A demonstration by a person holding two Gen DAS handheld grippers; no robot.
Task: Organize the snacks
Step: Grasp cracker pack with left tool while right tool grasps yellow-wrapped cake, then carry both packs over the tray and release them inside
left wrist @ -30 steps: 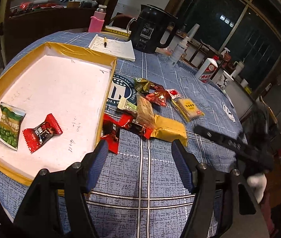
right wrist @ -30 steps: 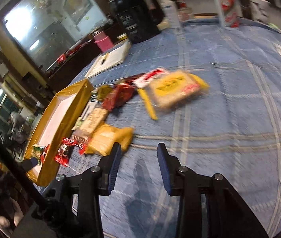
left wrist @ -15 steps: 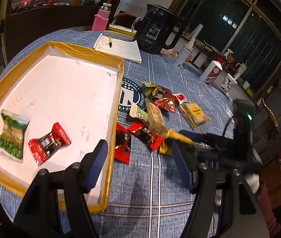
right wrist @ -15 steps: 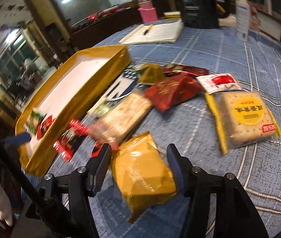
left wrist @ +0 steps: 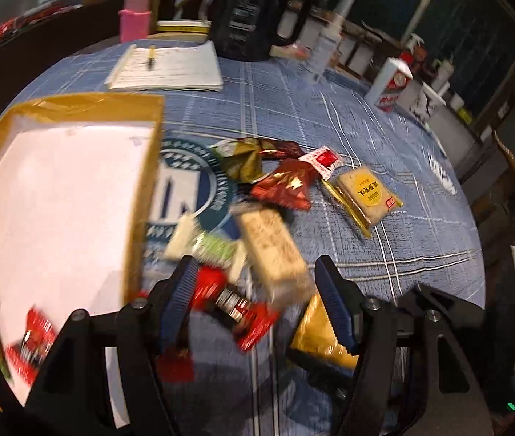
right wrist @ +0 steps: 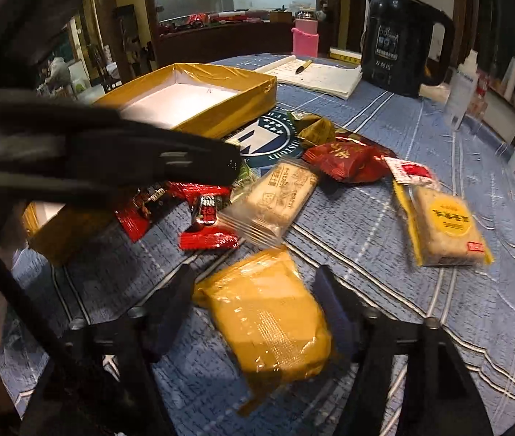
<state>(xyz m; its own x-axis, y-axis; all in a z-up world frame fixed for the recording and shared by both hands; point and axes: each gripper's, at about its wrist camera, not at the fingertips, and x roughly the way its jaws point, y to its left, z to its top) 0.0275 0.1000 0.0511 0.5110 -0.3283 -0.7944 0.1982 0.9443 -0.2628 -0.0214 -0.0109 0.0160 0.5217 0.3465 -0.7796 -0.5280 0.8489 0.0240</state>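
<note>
Right gripper [right wrist: 257,301]: fingers apart, straddling a glossy orange-yellow pillow-shaped foil packet [right wrist: 268,323] lying on the blue checked woven tablecloth [right wrist: 421,312]. Left gripper [left wrist: 253,301]: fingers apart over crinkled red foil wrappers [left wrist: 235,305] beside the shallow yellow-taped cardboard tray [left wrist: 141,196].

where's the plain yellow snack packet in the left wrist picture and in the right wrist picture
Left wrist: the yellow packet sits low and right of centre, partly hidden behind the left gripper's right-side finger.
Right wrist: it fills the bottom centre, lying between the right gripper's open fingers.
Shared landmark: the clear-wrapped cracker pack lies just beyond it in both views.
</note>
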